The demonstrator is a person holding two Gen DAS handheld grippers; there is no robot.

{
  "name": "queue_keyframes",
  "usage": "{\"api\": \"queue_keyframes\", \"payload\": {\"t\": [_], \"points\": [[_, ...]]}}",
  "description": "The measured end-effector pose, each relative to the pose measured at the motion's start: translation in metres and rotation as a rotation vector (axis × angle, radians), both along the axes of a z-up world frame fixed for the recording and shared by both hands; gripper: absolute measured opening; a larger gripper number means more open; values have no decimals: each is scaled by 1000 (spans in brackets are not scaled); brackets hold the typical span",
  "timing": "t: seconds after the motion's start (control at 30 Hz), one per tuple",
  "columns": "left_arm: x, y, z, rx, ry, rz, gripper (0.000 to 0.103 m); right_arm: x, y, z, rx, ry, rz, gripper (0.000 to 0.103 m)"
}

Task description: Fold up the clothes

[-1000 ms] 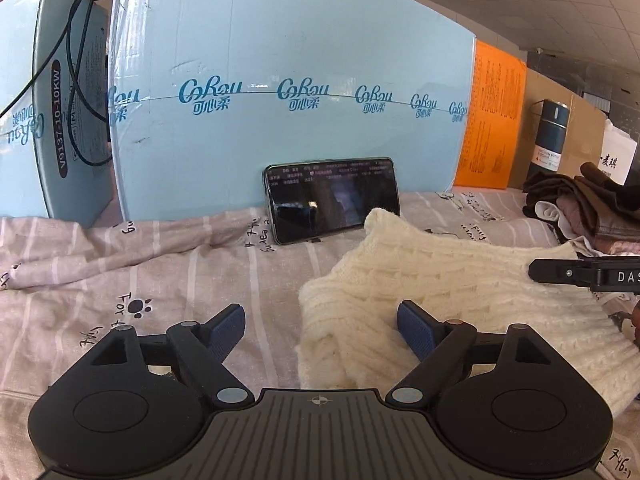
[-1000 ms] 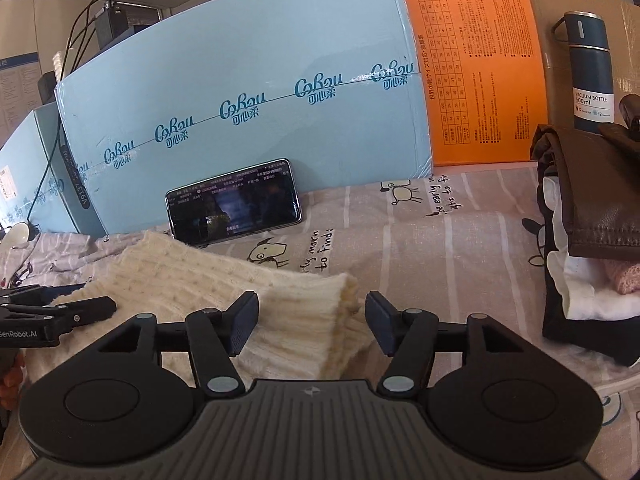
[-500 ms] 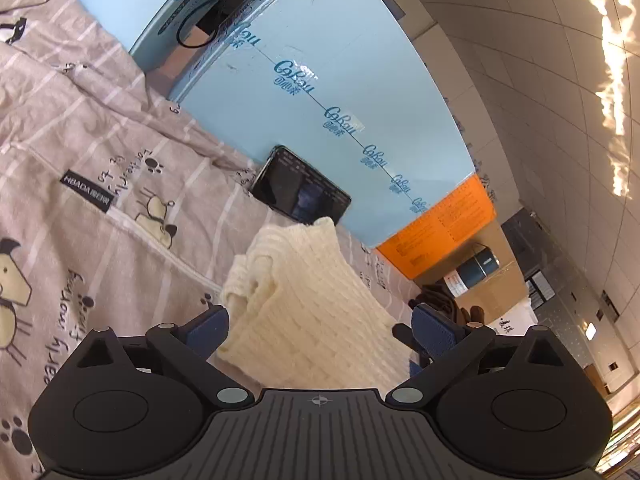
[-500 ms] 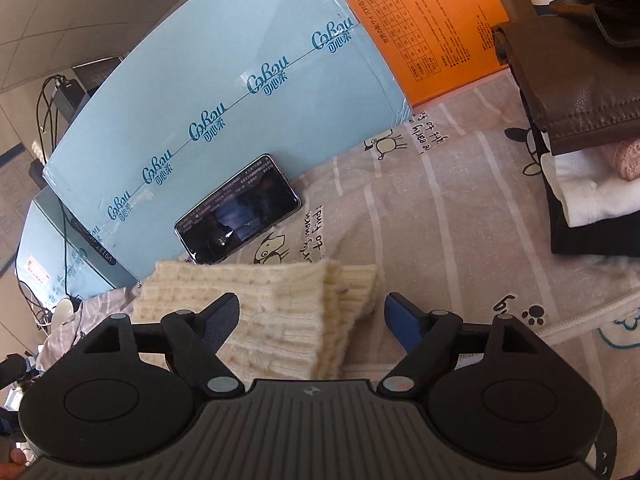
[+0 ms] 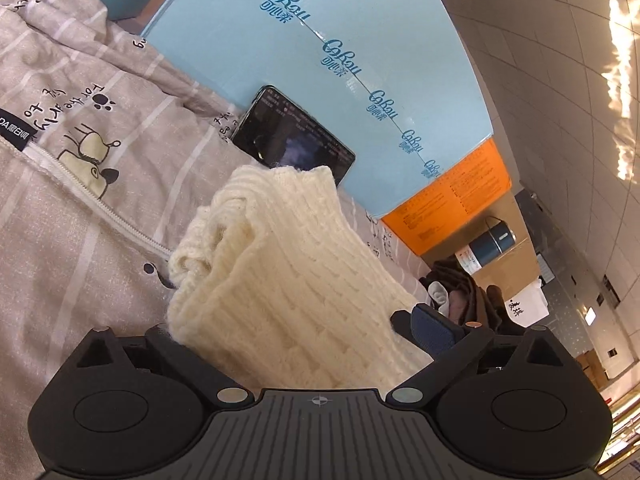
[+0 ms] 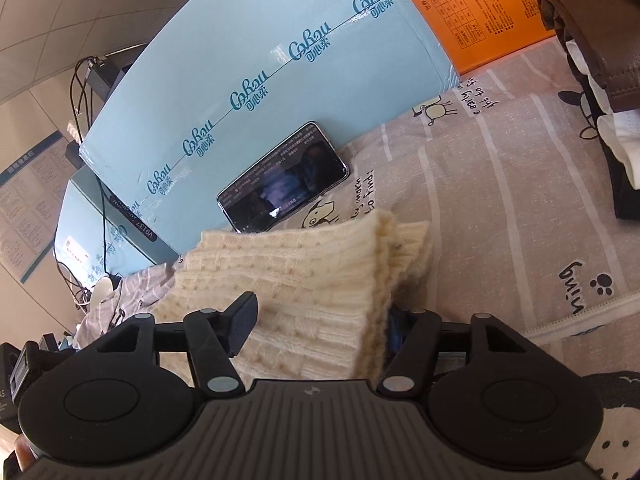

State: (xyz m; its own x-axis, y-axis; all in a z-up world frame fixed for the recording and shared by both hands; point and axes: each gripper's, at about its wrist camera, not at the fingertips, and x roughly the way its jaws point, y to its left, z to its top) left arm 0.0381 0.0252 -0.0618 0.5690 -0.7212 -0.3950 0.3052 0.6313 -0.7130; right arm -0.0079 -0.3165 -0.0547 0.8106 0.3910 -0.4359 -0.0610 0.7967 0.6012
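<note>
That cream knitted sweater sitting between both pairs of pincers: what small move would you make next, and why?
Probably close both grippers on it. The folded cream sweater already lies between the wide-open fingers of the left gripper and the right gripper, one at each end. Neither is pinching yet, so gripping seems needed before lifting it toward the clothes pile.

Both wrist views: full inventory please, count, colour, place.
knit sweater: 1, cream, folded, between both grippers' fingers
bedsheet: 1, grey-pink striped with cartoon prints, under everything
phone: 1, black, leaning on the blue box
blue box: 1 large, light blue, behind the phone
orange sheet: 1, right of the blue box
bottle: 1, dark teal, far right
clothes pile: 1, brown, white, black, right
left gripper: black, spanning the sweater
right gripper: black, spanning the sweater
</note>
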Motion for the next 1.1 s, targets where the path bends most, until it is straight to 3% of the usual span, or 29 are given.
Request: {"api": "queue_keyframes", "payload": {"t": [0.07, 0.1, 0.17, 0.27, 0.33, 0.47, 0.73, 1.1], "points": [[-2, -2, -2, 37, -27, 5, 71, -3, 4, 3, -16, -40, 12, 40], [-2, -2, -4, 55, -36, 10, 64, -5, 5, 5, -21, -63, 16, 33], [-1, -1, -6, 54, -48, 7, 54, -12, 5, 10, -18, -135, 30, 21], [-2, 1, -6, 57, -60, 6, 46, -22, 13, 18, -56, -249, 76, 20], [-5, 1, -4, 71, -78, 9, 43, -27, 19, 22, -84, -298, 103, 20], [-20, 0, 9, 118, -162, 20, 40, -28, 24, 32, -96, -300, 88, 19], [-43, 22, 35, 128, -296, 84, 40, -40, 61, 65, -125, -351, 60, 19], [-46, 95, 51, 183, -360, 251, 40, -10, 148, 87, -157, -383, 149, 19]]}}
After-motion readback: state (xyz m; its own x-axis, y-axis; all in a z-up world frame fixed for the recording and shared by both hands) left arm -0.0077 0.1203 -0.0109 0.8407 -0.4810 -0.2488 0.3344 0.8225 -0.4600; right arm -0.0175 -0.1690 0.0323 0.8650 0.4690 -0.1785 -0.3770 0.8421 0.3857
